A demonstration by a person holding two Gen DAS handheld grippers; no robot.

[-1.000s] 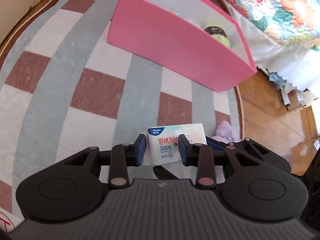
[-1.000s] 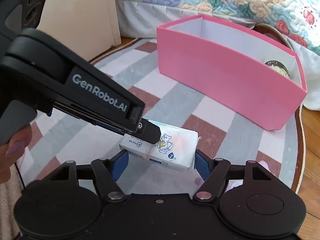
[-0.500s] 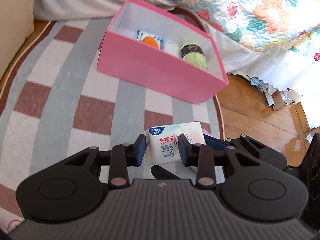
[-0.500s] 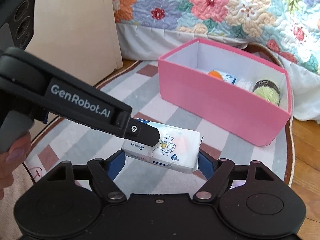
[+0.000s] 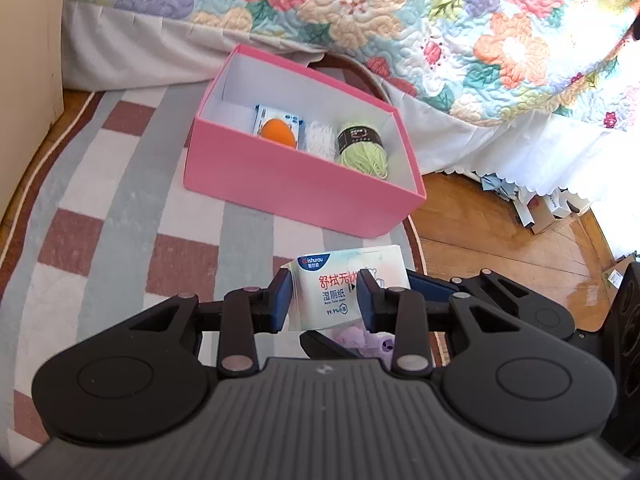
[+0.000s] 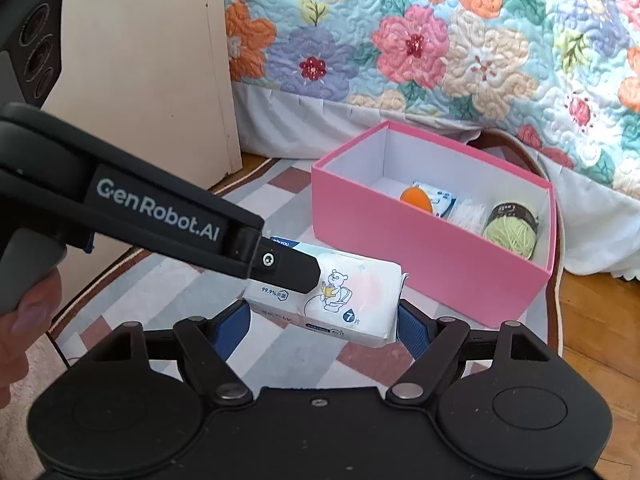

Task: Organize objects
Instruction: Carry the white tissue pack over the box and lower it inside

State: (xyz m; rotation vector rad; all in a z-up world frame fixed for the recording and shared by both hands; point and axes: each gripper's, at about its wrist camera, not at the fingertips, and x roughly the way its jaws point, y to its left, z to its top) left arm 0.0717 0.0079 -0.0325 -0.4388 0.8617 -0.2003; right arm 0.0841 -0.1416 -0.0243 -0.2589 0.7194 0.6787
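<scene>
Now left gripper (image 5: pixel 322 298) clamps wipes pack (image 5: pixel 348 286); right gripper (image 6: pixel 324 324) spread

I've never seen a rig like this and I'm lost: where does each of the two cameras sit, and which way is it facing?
Left wrist view: sits behind the left tongs, looking down over the wipes pack they clamp, towards the pink box and bed; only the tongs show.
Right wrist view: sits behind the right tongs, whose pads bracket the wipes pack's ends; the left tongs enter from the left, with the person's fingers on the handle.
Shared: pack, box, green yarn, striped rug.
</scene>
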